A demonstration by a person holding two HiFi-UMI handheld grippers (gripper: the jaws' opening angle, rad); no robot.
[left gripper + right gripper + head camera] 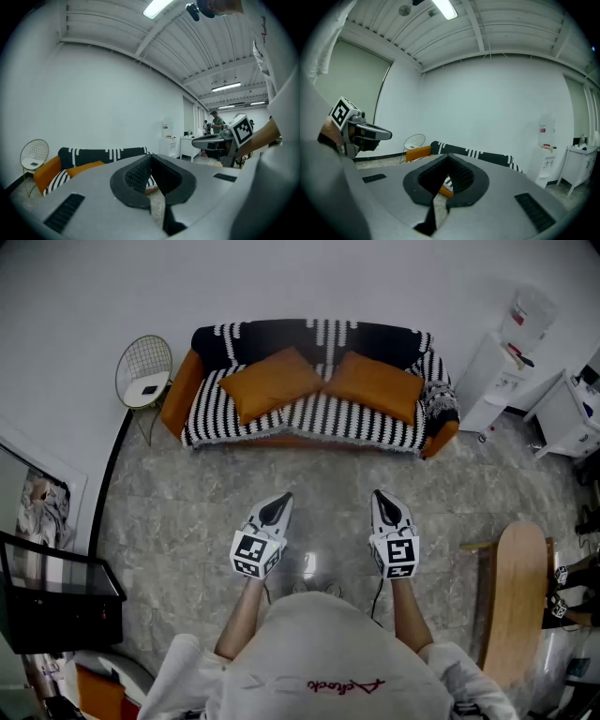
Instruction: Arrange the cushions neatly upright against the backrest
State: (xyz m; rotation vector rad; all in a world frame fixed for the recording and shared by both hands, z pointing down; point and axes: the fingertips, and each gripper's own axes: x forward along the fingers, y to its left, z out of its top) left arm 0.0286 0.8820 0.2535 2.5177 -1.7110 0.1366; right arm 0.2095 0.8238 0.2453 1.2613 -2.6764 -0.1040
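The sofa [337,420] held both orange cushions on its striped seat, the left cushion [272,382] and right cushion [377,385] side by side, inner corners almost meeting, back edges towards the backrest. Whether they leaned on it was unclear. A wire chair [143,367] just beside the sofa carried a small white item. The left tool [281,499] and right tool [381,494] hovered over the floor [187,512], well apart from the sofa, each with jaws closed and empty. Only the head view showed both cushions whole. The left tool view alone showed people at the room's far end; the right tool view showed a dispenser [547,152] near the sofa's end.
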